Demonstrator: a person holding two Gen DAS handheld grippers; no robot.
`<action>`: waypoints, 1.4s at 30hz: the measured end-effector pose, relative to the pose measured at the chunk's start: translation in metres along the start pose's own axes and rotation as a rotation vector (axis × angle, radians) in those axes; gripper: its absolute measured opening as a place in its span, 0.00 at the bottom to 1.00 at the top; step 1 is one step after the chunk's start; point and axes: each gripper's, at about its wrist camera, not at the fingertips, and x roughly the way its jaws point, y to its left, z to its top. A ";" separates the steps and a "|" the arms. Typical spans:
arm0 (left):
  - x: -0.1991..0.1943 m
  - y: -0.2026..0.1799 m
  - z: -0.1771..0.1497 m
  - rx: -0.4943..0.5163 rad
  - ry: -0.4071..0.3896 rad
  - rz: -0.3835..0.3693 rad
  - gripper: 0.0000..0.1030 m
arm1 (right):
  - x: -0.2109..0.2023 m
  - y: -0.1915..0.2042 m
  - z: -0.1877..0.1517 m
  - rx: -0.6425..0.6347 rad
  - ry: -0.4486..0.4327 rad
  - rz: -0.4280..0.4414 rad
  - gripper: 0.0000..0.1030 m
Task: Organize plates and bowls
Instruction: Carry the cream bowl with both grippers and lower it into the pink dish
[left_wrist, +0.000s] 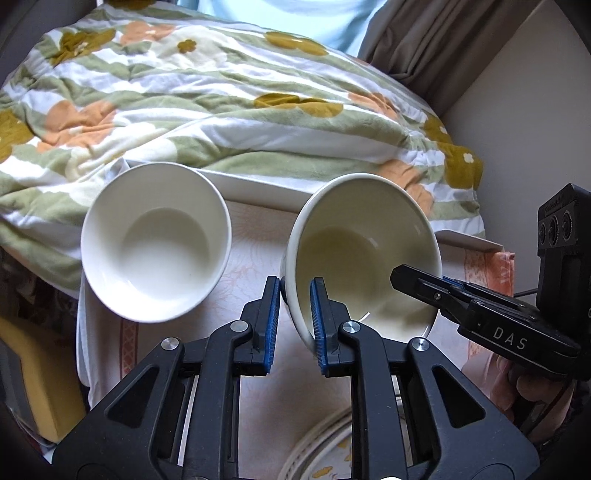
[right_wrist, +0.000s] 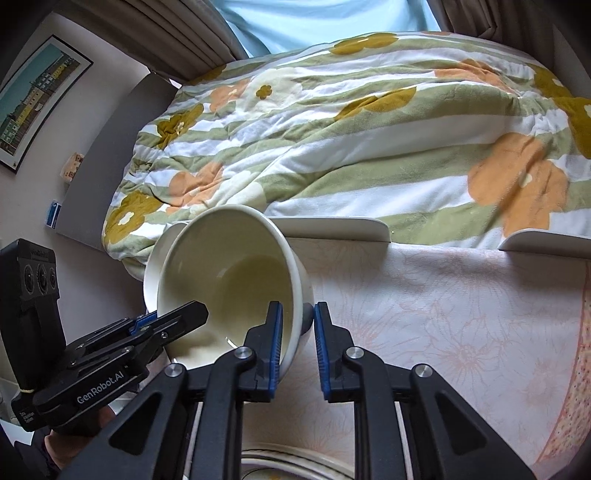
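While both grippers slant steeply down over the cloth-covered table (right_wrist: 461, 314), the left gripper (left_wrist: 293, 314) and right gripper (right_wrist: 298, 332) each clench opposite rims of one cream bowl (left_wrist: 365, 254), tilting it above the cloth. Two bowls show: this one and a white bowl (left_wrist: 155, 243) just left. One plate (left_wrist: 321, 454) lies underneath.

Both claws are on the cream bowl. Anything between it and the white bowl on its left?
Nothing visible. Between the cream bowl and the white bowl lies only bare tablecloth. The left claw and right claw clamp the cream bowl's opposite rims; the plates sit nearer the camera, out of that gap.
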 end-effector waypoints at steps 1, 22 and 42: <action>-0.008 -0.006 -0.001 0.015 -0.008 -0.006 0.14 | -0.009 0.001 -0.003 0.007 -0.017 -0.001 0.15; -0.069 -0.205 -0.101 0.363 0.034 -0.240 0.14 | -0.207 -0.060 -0.153 0.271 -0.336 -0.176 0.15; 0.059 -0.313 -0.190 0.446 0.203 0.000 0.14 | -0.193 -0.207 -0.220 0.305 -0.150 -0.209 0.15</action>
